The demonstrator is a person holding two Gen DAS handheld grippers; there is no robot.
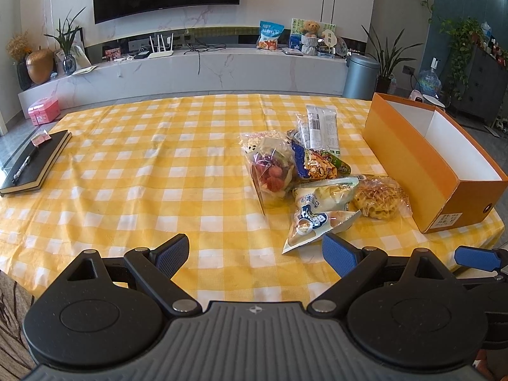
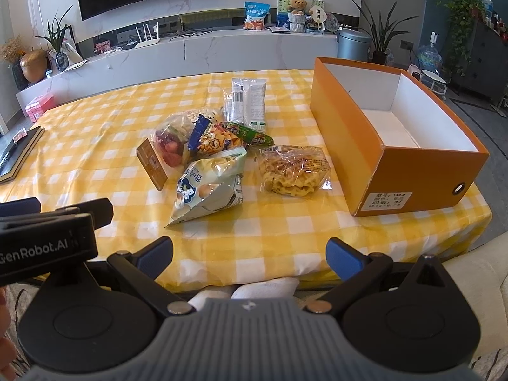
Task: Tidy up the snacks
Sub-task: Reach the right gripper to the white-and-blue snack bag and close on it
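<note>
- The snack pile (image 1: 304, 171) lies on the yellow checked tablecloth (image 1: 143, 171), ahead of my left claw (image 1: 255, 254) and a little to its right side.
- From my right claw (image 2: 250, 257) the same pile is ahead and to the left.
- The nearest snack is the white and blue bag (image 2: 206, 190); its corner points toward my left claw, near its right finger (image 1: 339, 254) but not touching it.
- The clear bag of yellow crisps (image 2: 293, 170) lies almost straight ahead of my right claw, between the pile and the orange box (image 2: 381, 165).
- The orange box stands open, ahead and to the right of both claws; no snack shows in the part of its inside that I can see.
- Both of my claws are spread wide and hold nothing.
- Both claws hover low at the near edge of the table, pointing forward over the cloth.
- My left claw is just beside the right one, its body shows at the left edge of the right wrist view.
- A black notebook (image 1: 35, 165) with a pen (image 1: 23, 166) on it lies far to the left of my left claw.
</note>
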